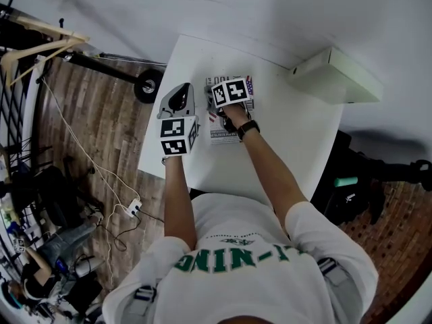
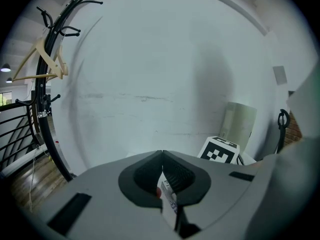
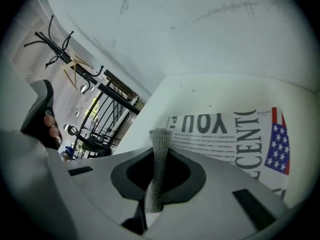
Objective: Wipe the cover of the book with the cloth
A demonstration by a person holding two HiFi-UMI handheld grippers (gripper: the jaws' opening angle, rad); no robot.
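- Head view: the person's left gripper (image 1: 179, 101), grey with a black-and-white marker cube, lies at the left edge of the white printed book (image 1: 218, 135). The book lies flat on the white rectangular table (image 1: 297, 133).
- Head view: the right gripper (image 1: 229, 94) stands over the far half of the book, just right of the left gripper. Its marker cube hides its jaws here, and the cloth does not show. A pale cream flat box (image 1: 334, 78) sits well to the right of this gripper, at the table's far corner.
- Left gripper view: the left gripper (image 2: 162, 159) has its black ribbed jaws pressed together on the thin edge of the book (image 2: 169, 198). White paper with small print and a red spot stands up between them.
- Left gripper view: ahead and to the right of these jaws rises the right gripper's cube (image 2: 220, 151), with the pale box (image 2: 240, 121) behind it. Far off to the left is a black coat stand (image 2: 42, 99) bearing a wooden hanger (image 2: 47, 64).
- Right gripper view: the right gripper (image 3: 159, 156) pinches a strip of grey knitted cloth (image 3: 160, 144). The strip stands upright between the jaws and pokes out past their tips.
- Right gripper view: the book's cover (image 3: 225, 134) lies ahead of and beneath these jaws, to their right, on the table (image 3: 200, 91). It shows large dark letters and a flag with stars and red stripes. Whether the cloth touches the cover cannot be told. A black railing (image 3: 107, 111) runs off to the left.
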